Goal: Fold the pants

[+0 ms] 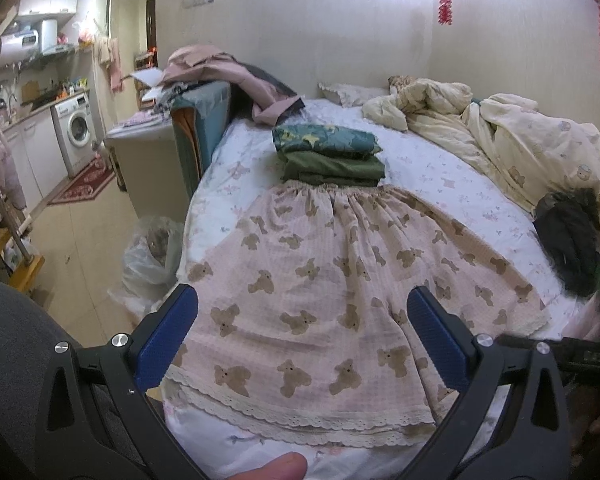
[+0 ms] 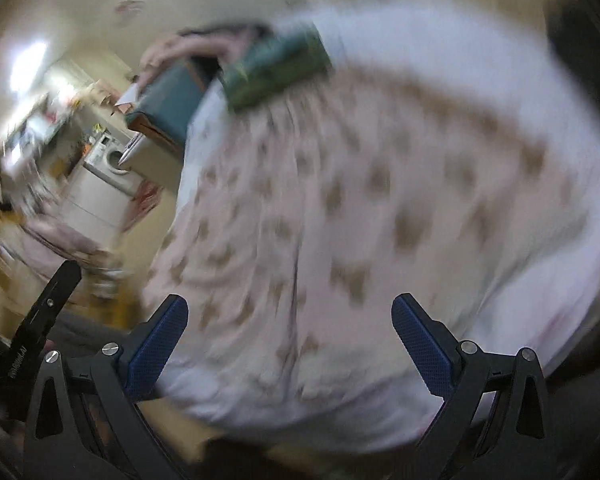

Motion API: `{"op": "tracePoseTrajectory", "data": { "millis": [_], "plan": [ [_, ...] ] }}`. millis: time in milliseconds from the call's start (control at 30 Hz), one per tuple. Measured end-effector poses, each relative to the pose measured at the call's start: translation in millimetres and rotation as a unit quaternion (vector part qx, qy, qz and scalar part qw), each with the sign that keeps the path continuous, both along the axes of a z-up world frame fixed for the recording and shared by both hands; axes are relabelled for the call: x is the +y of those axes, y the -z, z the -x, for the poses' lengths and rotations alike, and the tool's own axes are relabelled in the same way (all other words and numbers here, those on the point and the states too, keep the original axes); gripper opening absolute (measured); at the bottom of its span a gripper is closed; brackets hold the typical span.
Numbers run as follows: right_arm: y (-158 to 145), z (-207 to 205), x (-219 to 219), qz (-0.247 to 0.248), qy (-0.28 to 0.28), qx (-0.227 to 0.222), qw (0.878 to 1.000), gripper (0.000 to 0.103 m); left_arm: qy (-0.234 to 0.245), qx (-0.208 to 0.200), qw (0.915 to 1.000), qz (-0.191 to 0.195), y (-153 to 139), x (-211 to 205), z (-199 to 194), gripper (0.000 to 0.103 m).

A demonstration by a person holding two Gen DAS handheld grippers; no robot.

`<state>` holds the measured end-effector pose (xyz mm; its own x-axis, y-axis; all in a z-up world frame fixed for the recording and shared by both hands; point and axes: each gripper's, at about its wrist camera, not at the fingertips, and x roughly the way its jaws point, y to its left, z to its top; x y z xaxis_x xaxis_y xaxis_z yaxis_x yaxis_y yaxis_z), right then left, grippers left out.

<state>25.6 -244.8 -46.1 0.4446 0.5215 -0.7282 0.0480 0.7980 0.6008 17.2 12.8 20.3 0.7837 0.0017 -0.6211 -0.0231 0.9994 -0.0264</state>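
Pink pants with a brown teddy-bear print and lace hems (image 1: pixel 332 280) lie spread flat on the bed, waistband at the far end, both leg hems toward me. My left gripper (image 1: pixel 302 304) is open and empty, hovering above the near leg hems. In the right wrist view the same pants (image 2: pixel 360 220) appear strongly motion-blurred and tilted. My right gripper (image 2: pixel 290 314) is open and empty above them. Part of the other gripper's black body (image 2: pixel 40 312) shows at that view's lower left.
A stack of folded green clothes (image 1: pixel 332 152) sits just beyond the waistband. A crumpled cream duvet (image 1: pixel 500 132) lies at the back right, a dark garment (image 1: pixel 568 236) at the right edge. A plastic bag (image 1: pixel 152 256) stands on the floor by the bed's left side.
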Motion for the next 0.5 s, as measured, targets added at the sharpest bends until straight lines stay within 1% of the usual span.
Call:
{"op": "tracePoseTrajectory", "data": {
  "millis": [33, 100, 133, 200, 233, 267, 300, 367, 433, 500],
  "plan": [
    [16, -2, -11, -0.031, 0.018, 0.036, 0.999, 0.102, 0.0, 0.005, 1.0, 0.004, 2, -1, -3, 0.103],
    [41, -2, -29, -0.067, 0.052, 0.083, 0.993, 0.098, -0.001, 0.012, 0.9999, 0.008, 6, -4, -8, 0.103],
    [52, -2, -37, -0.075, 0.065, 0.101, 0.99, 0.093, 0.001, 0.016, 0.9998, 0.01, 8, -6, -11, 0.103],
    [67, -2, -48, -0.079, 0.09, 0.123, 0.985, 0.091, 0.005, 0.025, 0.9995, 0.017, 10, -7, -18, 0.103],
    [74, -4, -57, -0.079, 0.106, 0.133, 0.982, 0.088, 0.007, 0.029, 0.9994, 0.02, 12, -8, -21, 0.103],
    [80, -6, -63, -0.078, 0.116, 0.137, 0.981, 0.082, 0.008, 0.034, 0.9991, 0.023, 15, -10, -25, 0.103],
    [86, -8, -69, -0.078, 0.127, 0.139, 0.979, 0.079, 0.009, 0.04, 0.9988, 0.028, 16, -11, -28, 0.103],
    [93, -10, -88, -0.092, 0.157, 0.145, 0.973, 0.068, 0.009, 0.055, 0.9978, 0.037, 20, -12, -35, 0.103],
    [96, -10, -106, -0.103, 0.193, 0.143, 0.965, 0.067, 0.008, 0.067, 0.9967, 0.044, 23, -13, -40, 0.103],
    [98, -10, -116, -0.116, 0.208, 0.146, 0.96, 0.066, 0.007, 0.075, 0.996, 0.047, 26, -14, -44, 0.103]
  ]
}}
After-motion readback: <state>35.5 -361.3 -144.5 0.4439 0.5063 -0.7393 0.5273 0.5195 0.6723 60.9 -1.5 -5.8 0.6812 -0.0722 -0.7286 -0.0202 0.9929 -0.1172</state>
